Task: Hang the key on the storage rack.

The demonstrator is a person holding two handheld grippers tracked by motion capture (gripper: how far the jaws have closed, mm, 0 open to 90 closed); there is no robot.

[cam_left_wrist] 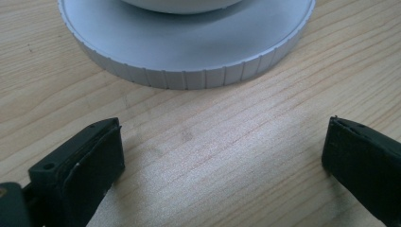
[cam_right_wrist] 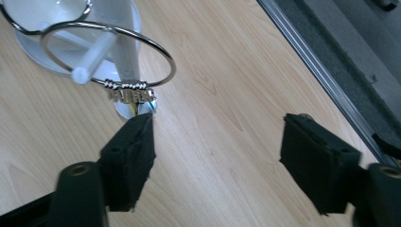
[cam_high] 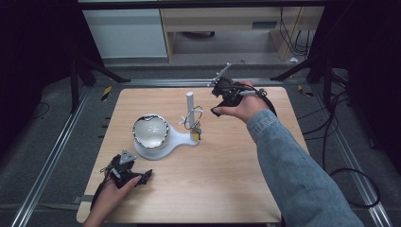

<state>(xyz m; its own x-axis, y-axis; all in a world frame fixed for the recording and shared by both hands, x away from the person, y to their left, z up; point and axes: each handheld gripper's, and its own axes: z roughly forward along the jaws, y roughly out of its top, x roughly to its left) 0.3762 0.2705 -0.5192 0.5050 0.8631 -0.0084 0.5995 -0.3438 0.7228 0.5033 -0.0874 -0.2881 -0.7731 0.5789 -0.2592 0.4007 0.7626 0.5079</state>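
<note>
Overhead: pale wooden table (cam_high: 203, 189), framed by metal rails (cam_high: 52, 156) on grey floor, with a light desk (cam_high: 227, 23) and dark surroundings beyond. Centrally placed, a white jewellery stand (cam_high: 163, 142) with a round dish (cam_high: 150, 131) on a ribbed circular base, an upright white post (cam_high: 190, 106) and a crossbar. Hung on that crossbar, a thin silver bangle (cam_right_wrist: 118, 52) with a small lettered charm at its lowest point. Near the front-left edge, left gripper (cam_high: 147, 176), jaws spread wide, empty, pointed at the base. Just right of the post, right gripper (cam_high: 213, 111), held in a denim-sleeved arm, jaws wide apart, grasping nothing, close to the bangle.
</note>
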